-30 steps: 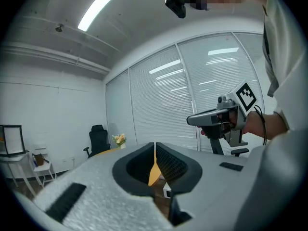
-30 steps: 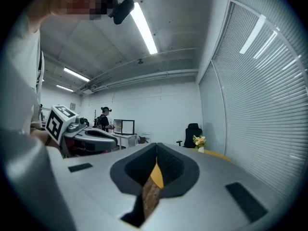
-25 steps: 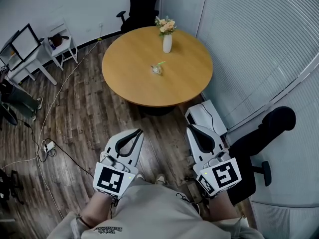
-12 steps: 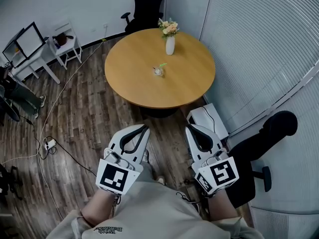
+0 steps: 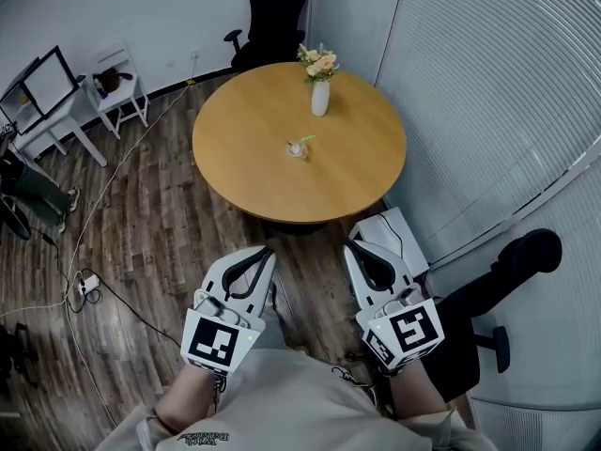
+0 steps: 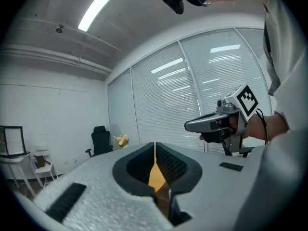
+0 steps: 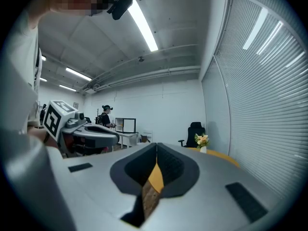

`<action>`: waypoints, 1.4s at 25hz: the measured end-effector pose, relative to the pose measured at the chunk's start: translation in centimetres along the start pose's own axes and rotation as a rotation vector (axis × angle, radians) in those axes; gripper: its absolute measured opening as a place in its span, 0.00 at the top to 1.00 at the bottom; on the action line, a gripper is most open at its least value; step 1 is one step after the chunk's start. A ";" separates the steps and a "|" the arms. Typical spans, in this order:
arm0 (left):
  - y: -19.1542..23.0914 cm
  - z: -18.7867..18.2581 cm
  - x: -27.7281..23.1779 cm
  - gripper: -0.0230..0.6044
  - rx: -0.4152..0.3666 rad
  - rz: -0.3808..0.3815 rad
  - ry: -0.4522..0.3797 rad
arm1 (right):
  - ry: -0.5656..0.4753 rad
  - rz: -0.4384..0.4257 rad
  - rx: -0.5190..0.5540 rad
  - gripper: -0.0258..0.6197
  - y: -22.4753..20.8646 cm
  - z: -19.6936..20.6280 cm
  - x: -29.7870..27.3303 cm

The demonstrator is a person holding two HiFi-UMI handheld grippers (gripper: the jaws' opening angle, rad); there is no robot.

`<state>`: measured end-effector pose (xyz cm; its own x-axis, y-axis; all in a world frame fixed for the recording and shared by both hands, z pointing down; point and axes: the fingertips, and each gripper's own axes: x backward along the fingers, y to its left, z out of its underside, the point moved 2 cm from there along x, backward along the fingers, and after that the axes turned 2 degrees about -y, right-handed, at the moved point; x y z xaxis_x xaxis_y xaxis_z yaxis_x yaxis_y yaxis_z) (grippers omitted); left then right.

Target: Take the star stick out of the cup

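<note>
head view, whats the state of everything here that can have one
left gripper: shut, empty, short of the table
right gripper: shut, empty, short of the table
star stick: in the cup, untouched
cup: upright on the round table
vase: upright, holding flowers

Bright, even light here, pouring down from the ceiling strip lamps (image 7: 143, 22). A soft shadow sits under the round table (image 5: 235, 148) at its near edge. The blinds (image 5: 488, 83) bow along the head view's right edge. Both gripper views curve hard and go black in the corners, and the left gripper (image 6: 155, 148) looks soft and grainy close up.
</note>
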<state>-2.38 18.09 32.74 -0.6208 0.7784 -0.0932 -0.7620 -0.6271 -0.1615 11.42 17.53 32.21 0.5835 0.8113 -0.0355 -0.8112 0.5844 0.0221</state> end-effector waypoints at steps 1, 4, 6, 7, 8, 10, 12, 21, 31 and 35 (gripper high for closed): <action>0.6 0.3 -0.4 0.91 -0.009 0.003 0.004 | 0.004 0.003 0.002 0.91 -0.3 0.0 -0.7; 2.5 0.6 -1.6 0.91 -0.027 0.011 0.000 | 0.007 0.007 0.012 0.91 -1.0 -0.5 -2.7; 3.9 0.9 -2.7 0.91 -0.018 0.010 0.003 | 0.007 0.007 0.020 0.91 -1.3 -0.6 -4.2; 4.6 1.2 -3.3 0.91 -0.020 0.013 0.004 | 0.009 0.008 0.023 0.91 -1.5 -0.6 -5.0; 5.3 1.6 -4.1 0.91 -0.024 0.018 0.005 | 0.011 0.011 0.025 0.91 -1.9 -0.5 -5.9; 6.6 2.1 -5.8 0.91 -0.028 0.035 0.009 | 0.016 0.020 0.020 0.91 -2.8 -0.3 -7.8; 7.8 2.4 -7.4 0.91 -0.028 0.056 0.017 | 0.021 0.029 0.010 0.91 -3.6 -0.2 -9.7; 14.9 2.4 -13.3 0.91 -0.002 0.114 0.029 | 0.057 0.075 -0.030 0.91 -7.4 -0.2 -17.8; 22.2 2.4 -19.3 0.91 0.015 0.186 0.016 | 0.093 0.162 -0.024 0.91 -11.4 -0.6 -25.8; 24.7 2.4 -21.2 0.91 0.015 0.216 0.011 | 0.095 0.195 0.002 0.91 -12.3 -1.2 -28.2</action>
<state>-8.45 -13.97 33.15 -0.7677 0.6265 -0.1347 -0.6145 -0.7794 -0.1223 4.91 -12.59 31.70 0.4090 0.9040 -0.1244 -0.9083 0.4165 0.0397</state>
